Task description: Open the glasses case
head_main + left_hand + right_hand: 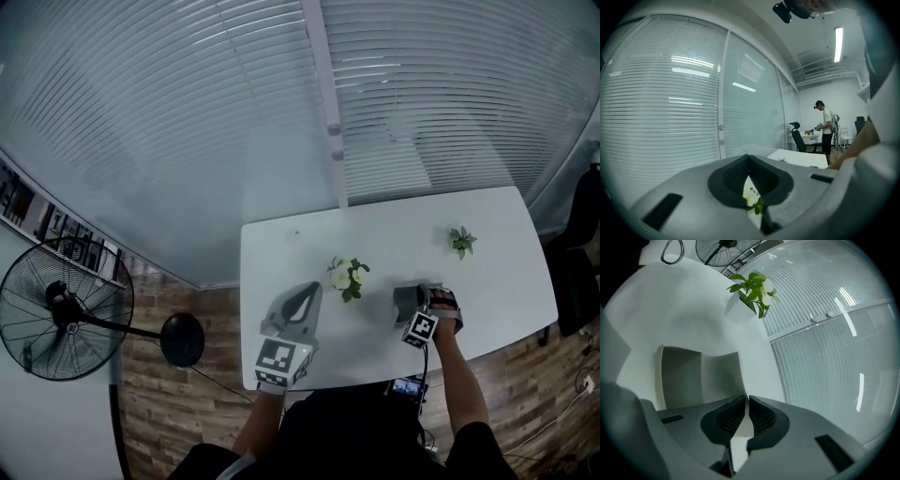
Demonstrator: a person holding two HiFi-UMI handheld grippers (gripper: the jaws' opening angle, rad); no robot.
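On the white table (281, 253) the grey glasses case (401, 296) stands open just right of a potted flower (348, 277). In the right gripper view the glasses case (701, 376) shows its hollow grey inside and raised lid right ahead of the jaws. My right gripper (415, 307) (746, 401) is closed to a thin slit on the case's near edge, which the jaws hide. My left gripper (315, 285) (749, 161) hovers left of the flower, tips together and empty. Through the gap below them the flower (753, 200) shows.
A small green plant (460, 241) sits at the table's far right. Glass walls with blinds (187, 141) run behind the table. A standing fan (66, 309) is on the wooden floor at the left. A person (826, 124) stands at a distant desk.
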